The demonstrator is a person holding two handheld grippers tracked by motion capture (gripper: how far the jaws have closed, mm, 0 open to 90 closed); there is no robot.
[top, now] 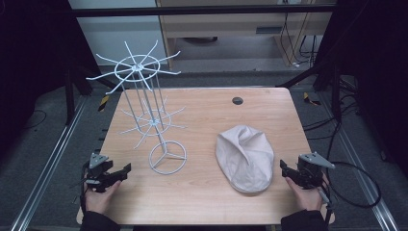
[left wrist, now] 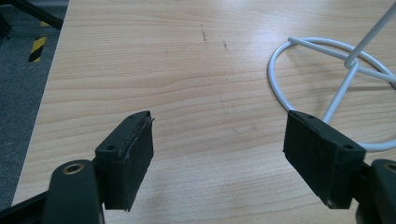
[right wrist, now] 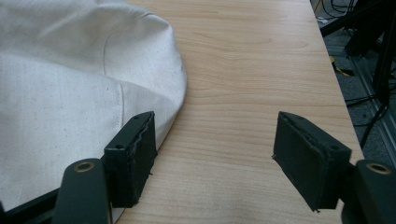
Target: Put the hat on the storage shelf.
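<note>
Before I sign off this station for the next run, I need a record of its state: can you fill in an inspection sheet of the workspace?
Surface: wooden table, dry, a round dark grommet near its far edge.
Job's things: beige flat cap lying flat on the right half; white wire rack upright on its ring base, hooks bare.
Clutter: nothing seen.
Tongs: left tongs open over bare wood beside the rack's ring base; right tongs open, one jaw in front of the cap's edge, contact unclear, nothing held.
Cables: a black cable loops off the table's right side from the right tongs; more cables on the floor at far right.
Surroundings: grey floor, metal rails, dark frame posts.
</note>
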